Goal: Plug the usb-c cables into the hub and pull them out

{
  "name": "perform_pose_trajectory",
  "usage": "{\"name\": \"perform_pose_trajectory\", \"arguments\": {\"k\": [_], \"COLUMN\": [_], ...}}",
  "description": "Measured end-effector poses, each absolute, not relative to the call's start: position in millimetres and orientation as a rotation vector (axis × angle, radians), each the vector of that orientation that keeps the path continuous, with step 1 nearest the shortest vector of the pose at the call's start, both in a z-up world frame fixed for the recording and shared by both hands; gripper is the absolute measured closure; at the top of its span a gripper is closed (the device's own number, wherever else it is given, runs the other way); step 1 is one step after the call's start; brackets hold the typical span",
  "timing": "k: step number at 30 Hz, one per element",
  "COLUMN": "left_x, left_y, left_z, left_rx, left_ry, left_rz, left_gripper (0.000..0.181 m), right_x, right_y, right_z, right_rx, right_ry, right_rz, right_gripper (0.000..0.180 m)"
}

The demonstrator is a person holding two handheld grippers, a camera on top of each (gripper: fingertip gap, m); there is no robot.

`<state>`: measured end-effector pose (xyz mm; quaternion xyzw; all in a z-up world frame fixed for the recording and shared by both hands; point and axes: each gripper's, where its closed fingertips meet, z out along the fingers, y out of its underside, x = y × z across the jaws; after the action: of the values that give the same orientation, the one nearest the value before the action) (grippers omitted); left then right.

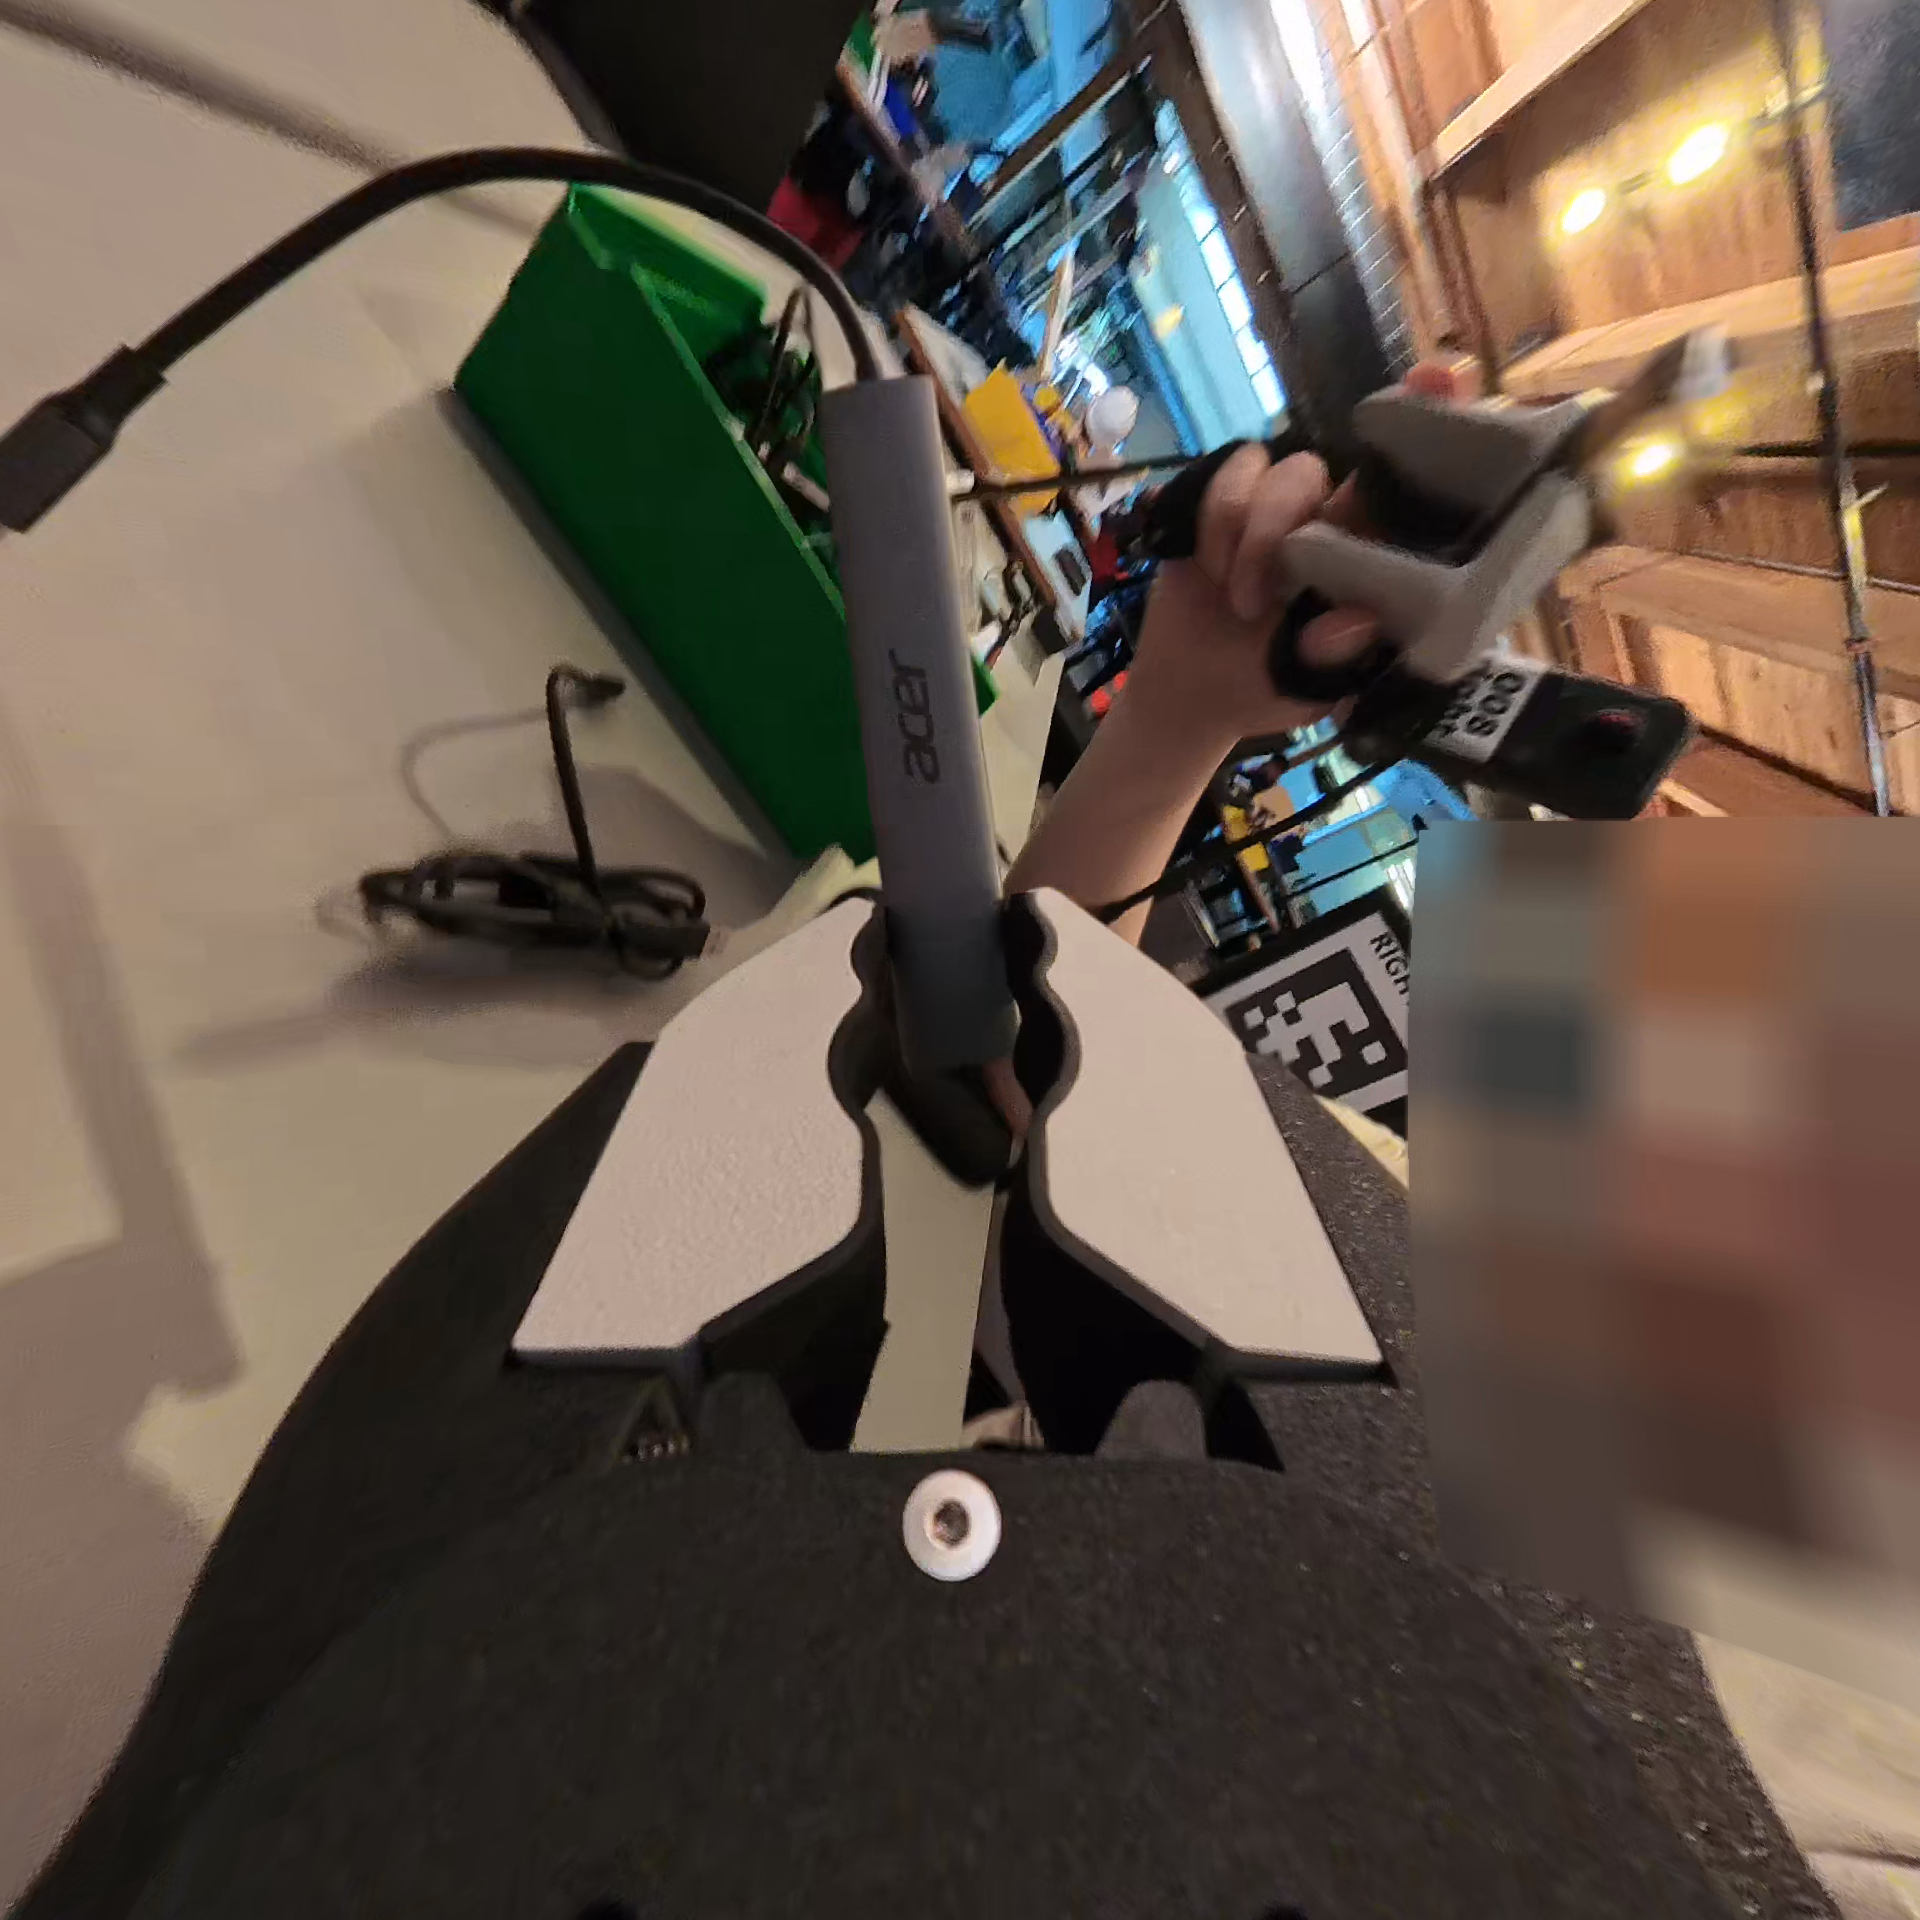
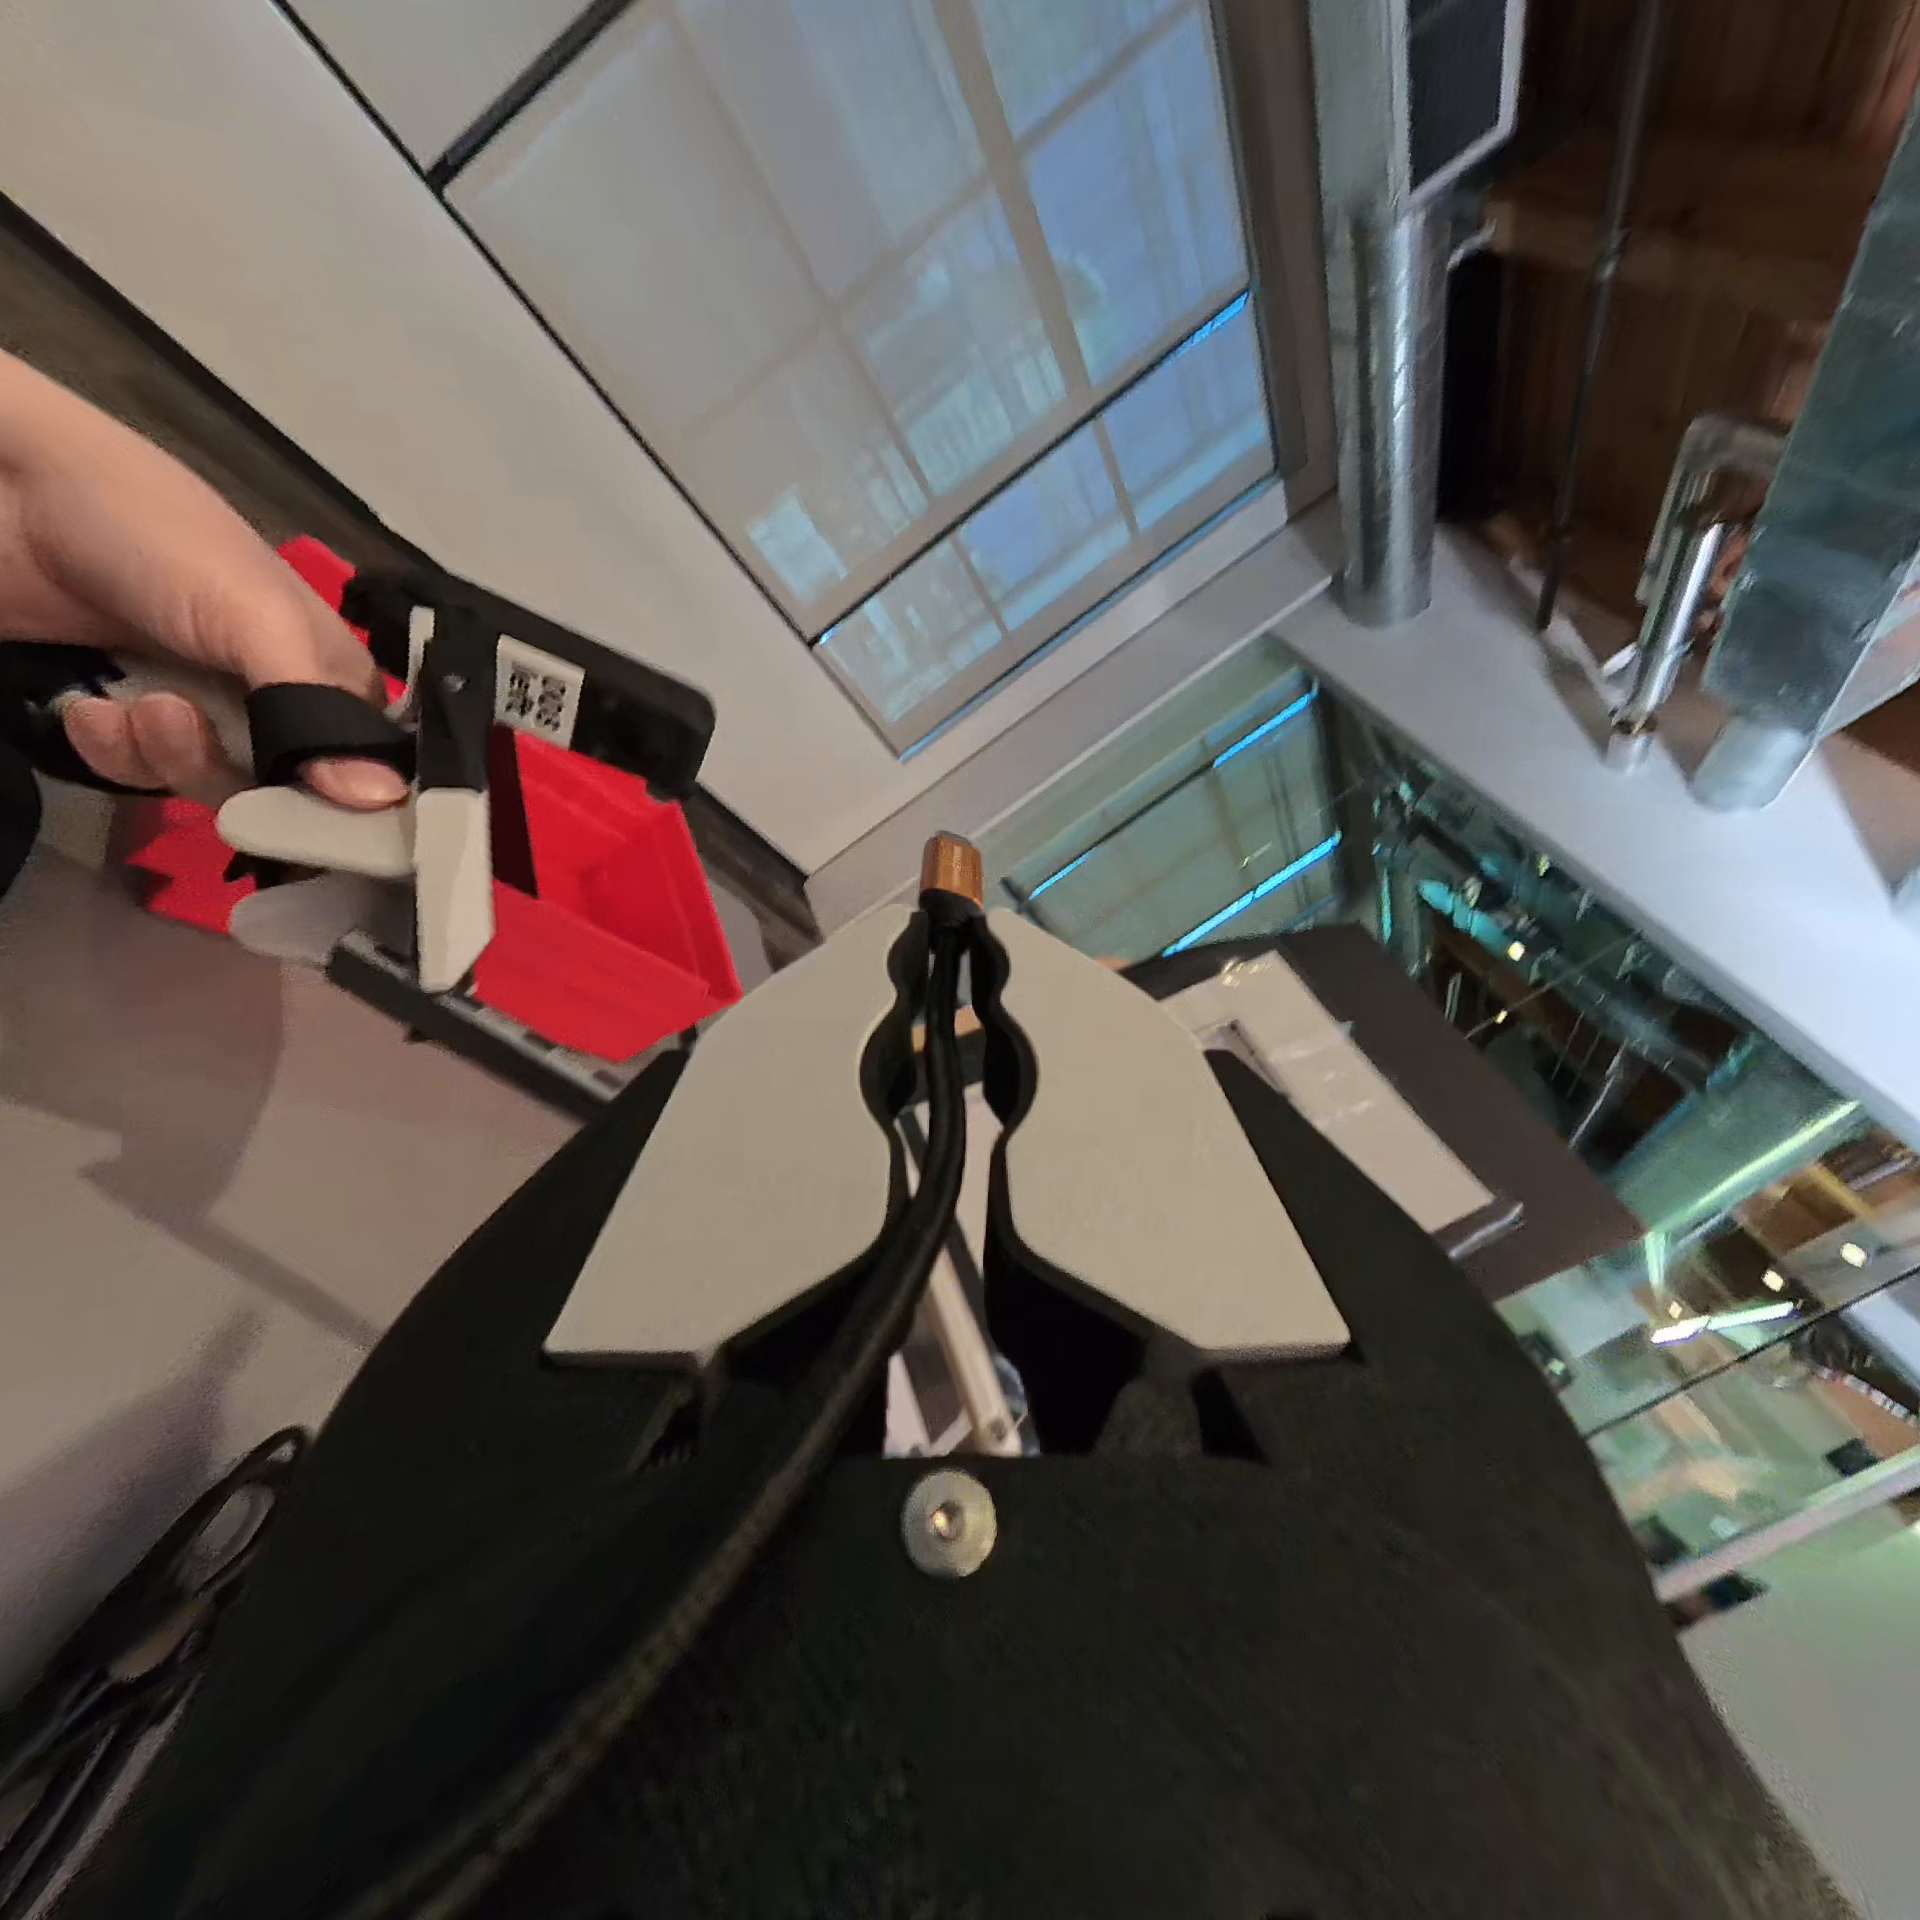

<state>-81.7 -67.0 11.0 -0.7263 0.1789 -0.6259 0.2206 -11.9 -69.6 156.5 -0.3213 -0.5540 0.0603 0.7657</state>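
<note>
On the left, the left hand-held gripper (image 1: pixel 940 1023) is clamped on the grey hub (image 1: pixel 914 665), held above the worktop (image 1: pixel 260 1039) w/ green bin (image 1: pixel 634 457) behind; right hand-held gripper (image 2: pixel 940 951) pinches a black usb-c cable (image 2: pixel 930 1132) (copper plug end (image 2: pixel 948 862) sticking out), apart from the hub.

A pale, smooth tabletop (image 1: pixel 260 1091) carries a bright green plastic bin (image 1: pixel 644 499) near its far edge. A coiled bundle of thin black cable (image 1: pixel 540 904) lies nearby, one end sticking upright.
</note>
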Motion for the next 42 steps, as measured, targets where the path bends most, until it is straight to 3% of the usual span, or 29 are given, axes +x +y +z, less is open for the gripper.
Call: {"name": "perform_pose_trajectory", "arguments": {"k": [11, 18, 27, 42], "left_x": [-59.4, -31.7, -14.9, -2.3], "left_y": [-20.5, -6.7, -18.0, -38.5], "left_z": [94.7, 121.7, 128.3, 134.3], "left_rx": [-1.524, -1.395, -1.353, -1.273], "left_ry": [0.435, 0.538, 0.59, 0.615], "left_rz": [-1.918, -1.77, -1.692, -1.876], "left_gripper": [0.16, 0.16, 0.16, 0.159], "right_x": [-10.1, 2.4, 5.3, 3.5], "right_y": [-23.8, 15.0, 13.7, -15.8], "right_z": [129.6, 128.8, 150.1, 166.0], "right_rx": [-0.998, -1.153, -0.954, -0.753], "right_ry": [-1.213, -1.003, -0.683, -0.583], "right_rz": [0.019, -0.157, -0.26, -0.264], "right_gripper": [0.172, 0.172, 0.172, 0.172]}}
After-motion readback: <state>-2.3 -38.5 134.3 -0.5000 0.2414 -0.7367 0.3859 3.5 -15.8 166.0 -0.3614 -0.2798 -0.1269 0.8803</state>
